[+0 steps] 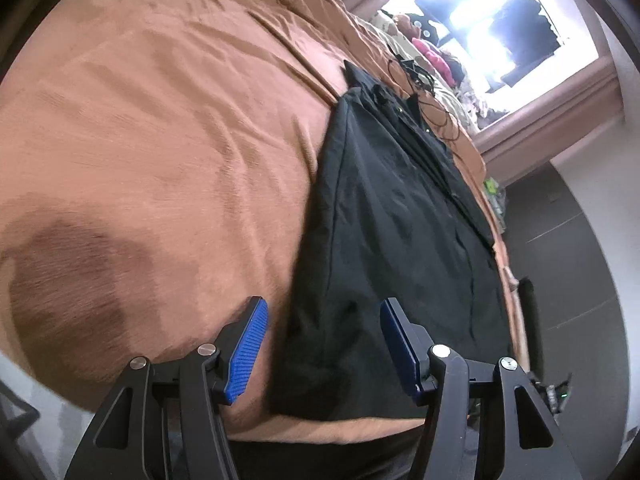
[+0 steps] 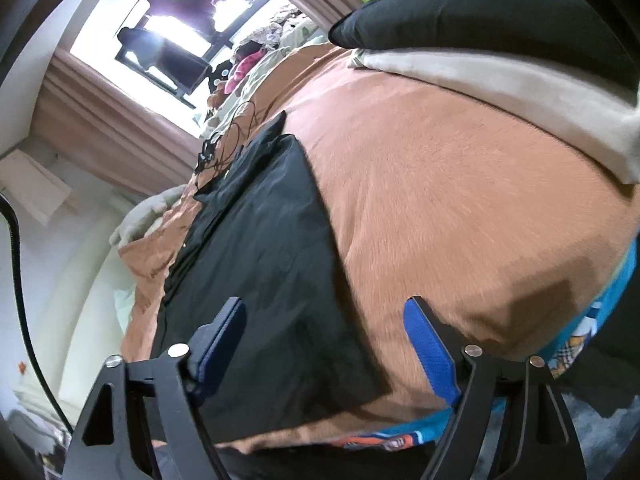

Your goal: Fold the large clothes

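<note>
Item: one long black thin-fabric garment (image 1: 400, 240), partly folded into a narrow strip, lying lengthwise on the bed's rust-orange fuzzy blanket (image 1: 160, 140), its near hem by the bed edge.

We are holding the left tongs (image 1: 324, 344) released over the hem's one corner, and the right tongs (image 2: 324, 344) released over the other; nothing is pinched yet.

Handling, as we are judging it: light, limp, likely slippery cloth, prone to sagging. We are favouring the two near hem corners, gathering every layer together.
</note>
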{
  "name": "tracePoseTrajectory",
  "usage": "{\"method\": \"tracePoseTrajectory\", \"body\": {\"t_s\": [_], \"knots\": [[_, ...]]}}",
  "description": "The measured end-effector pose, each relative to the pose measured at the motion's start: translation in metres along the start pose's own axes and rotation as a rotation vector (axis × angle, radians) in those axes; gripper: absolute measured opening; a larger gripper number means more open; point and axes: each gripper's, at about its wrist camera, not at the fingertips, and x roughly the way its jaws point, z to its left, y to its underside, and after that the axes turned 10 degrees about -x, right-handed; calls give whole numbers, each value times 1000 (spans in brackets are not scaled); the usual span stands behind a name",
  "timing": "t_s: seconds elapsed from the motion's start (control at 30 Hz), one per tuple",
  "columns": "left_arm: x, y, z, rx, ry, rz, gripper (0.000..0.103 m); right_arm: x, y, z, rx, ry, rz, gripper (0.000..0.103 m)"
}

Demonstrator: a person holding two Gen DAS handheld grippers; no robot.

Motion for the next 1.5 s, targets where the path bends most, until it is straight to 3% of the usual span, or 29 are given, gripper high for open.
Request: {"method": "tracePoseTrajectory", "body": {"t_s": [0.2,0.33,0.53,0.67,0.77,0.83,0.87,0.93,1.03,1.1,1.2,1.5], "knots": [[-3,9,1,-35,69,37,60,-7,10,-12,40,-70,-8,74],[-9,19,5,-77,151,63,60,-15,25,-19,99,-190,-15,74],[-15,26,-1,-104,212,32,60,-5,37,-4,108,-293,-4,74],[-16,22,-12,-105,232,3,60,8,33,13,89,-298,-6,73],[-7,18,-17,-108,174,-15,60,19,30,19,78,-243,-10,73],[2,14,-18,-112,83,-28,52,23,29,19,83,-212,-18,68],[6,13,-17,-118,46,-28,43,25,28,19,92,-194,-27,65],[11,12,-13,-138,15,-29,34,27,25,17,106,-167,-40,59],[11,12,-7,-160,11,-39,25,28,20,12,131,-110,-40,41],[10,11,-3,-174,-2,-42,13,30,18,6,160,-71,-19,8],[1,9,-3,-174,1,-64,8,26,16,0,198,-96,-22,5],[-44,4,-34,-134,104,-131,4,-21,-14,48,100,-163,-99,5]]}}
